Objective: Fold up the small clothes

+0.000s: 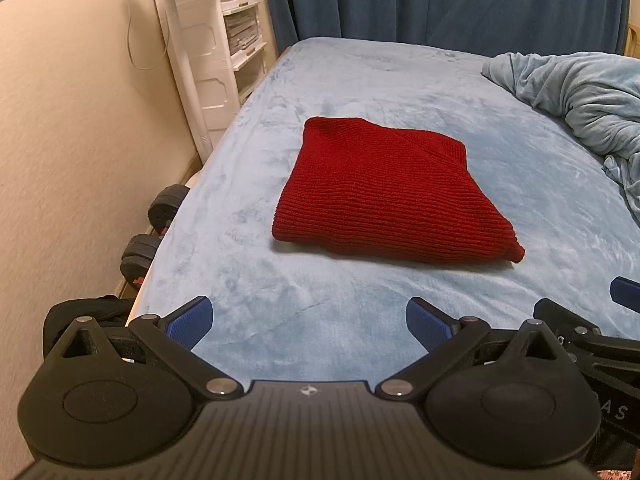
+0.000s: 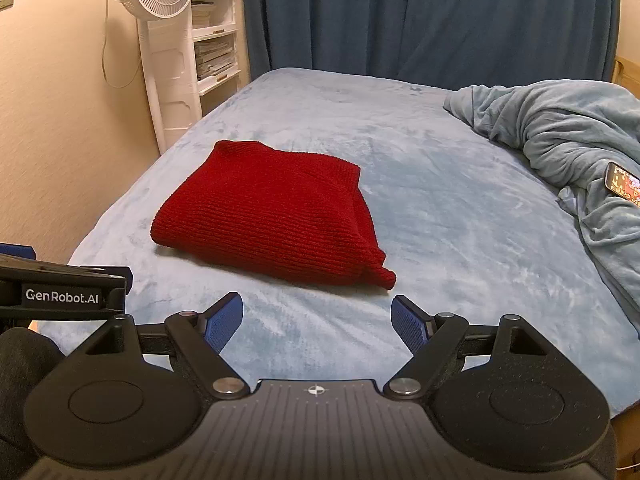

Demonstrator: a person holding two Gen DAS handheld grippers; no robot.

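Observation:
A red knitted garment (image 1: 384, 196) lies folded into a compact rectangle on the light blue bed cover (image 1: 320, 320); it also shows in the right wrist view (image 2: 272, 220). My left gripper (image 1: 309, 322) is open and empty, held back from the garment near the bed's near edge. My right gripper (image 2: 317, 322) is open and empty, also short of the garment. The right gripper's body shows at the right edge of the left wrist view (image 1: 592, 344). The left gripper's body shows at the left edge of the right wrist view (image 2: 60, 292).
A crumpled blue blanket (image 2: 560, 132) lies on the bed's right side with a phone (image 2: 624, 184) on it. A white standing fan (image 2: 160, 32) and shelves (image 2: 214, 48) stand at the left wall. Dumbbells (image 1: 154, 232) lie on the floor beside the bed. Blue curtains (image 2: 400, 12) hang behind.

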